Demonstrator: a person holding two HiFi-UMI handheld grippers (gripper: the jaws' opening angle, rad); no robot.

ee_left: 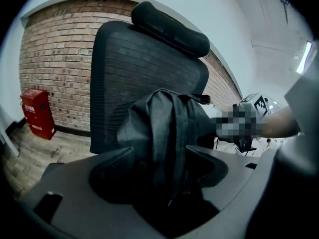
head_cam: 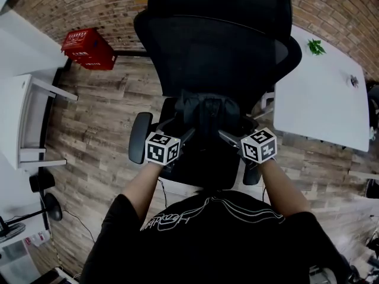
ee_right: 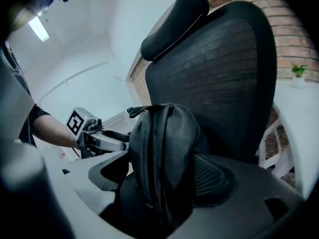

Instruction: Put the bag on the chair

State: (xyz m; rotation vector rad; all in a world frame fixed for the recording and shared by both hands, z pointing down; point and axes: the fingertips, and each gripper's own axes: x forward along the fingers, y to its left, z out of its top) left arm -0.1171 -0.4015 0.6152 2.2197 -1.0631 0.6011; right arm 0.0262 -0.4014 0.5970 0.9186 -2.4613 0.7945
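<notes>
Wood floor (head_cam: 100, 123), brick wall (head_cam: 53, 5) at the far side. White bench (head_cam: 323, 93) on the R w/ a small plant (head_cam: 315, 46); red box (head_cam: 89, 49) far L. The black backpack (head_cam: 207, 114) stands upright on the seat of the black mesh office chair (head_cam: 219, 40), right by its back. L gripper (head_cam: 177, 134) and R gripper (head_cam: 232, 134) are both let go: jaws wide, backpack btw them. Only the head view shows the armrests (head_cam: 140, 136).

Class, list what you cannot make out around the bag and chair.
Bag bottom, both gripper views: hidden by the jaws' bodies.
Chair seat under it, head view: covered by the bag.
Red box print, head view: too small to read.
Small object on white table, head view: too tiny.
</notes>
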